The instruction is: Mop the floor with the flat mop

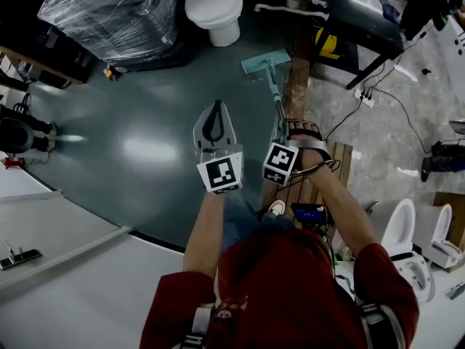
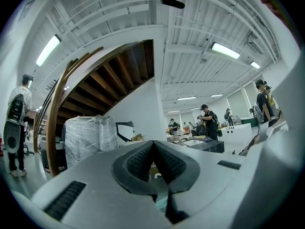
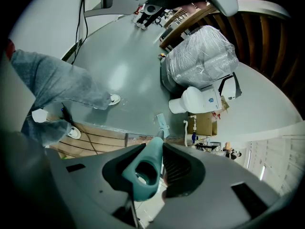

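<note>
Flat mop (image 1: 265, 65) head lies flat on the grey floor (image 1: 145, 122) at about 1 o'clock from the person, near the toilet (image 1: 214, 6). Its handle runs back to the right gripper (image 1: 294, 133), whose jaws are clamped on the teal grip end. The left gripper (image 1: 214, 115) is raised at 11 o'clock, jaws pressed together on nothing. Good strokes probably need the pad kept flat and swept toward 10 o'clock, clear of the wooden boards (image 1: 298, 86). A blue mark on the toilet tank is too small to read.
</note>
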